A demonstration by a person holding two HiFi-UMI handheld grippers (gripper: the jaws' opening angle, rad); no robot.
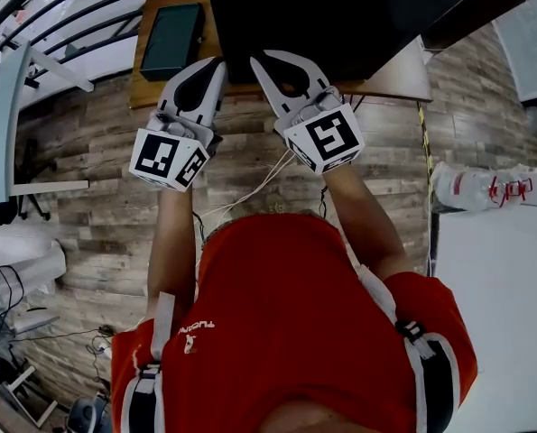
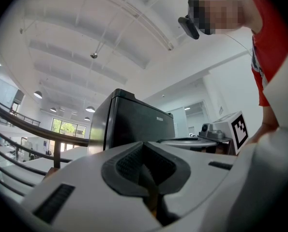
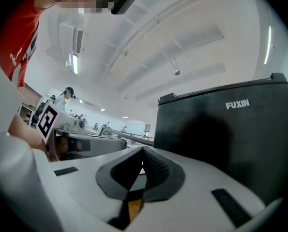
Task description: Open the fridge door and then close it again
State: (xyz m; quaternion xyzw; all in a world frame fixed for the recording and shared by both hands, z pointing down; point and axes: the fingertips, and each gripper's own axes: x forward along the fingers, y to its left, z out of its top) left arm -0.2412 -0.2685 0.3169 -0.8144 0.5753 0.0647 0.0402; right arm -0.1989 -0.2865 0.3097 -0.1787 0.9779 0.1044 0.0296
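The fridge [image 1: 331, 16] is a small black box standing on the wooden counter [image 1: 151, 93], its door facing me and, as far as I can judge, closed. My left gripper [image 1: 209, 69] sits just in front of the fridge's left front corner and my right gripper [image 1: 266, 63] just in front of the door, beside it. Both sets of jaws are pressed fully together with nothing between them.

I expect the door to be rigid and smooth, slippery for the pads, with a seal that resists at first. The fridge looks light enough to slide on the counter if I pull hard. I would take the door by its free edge or a recess there.

I can make out no handle, recess or hinge in any view. The head view cuts off the fridge's upper part, and each gripper's own body blocks the lower door. A dark flat device [image 1: 171, 39] lies left of the fridge.
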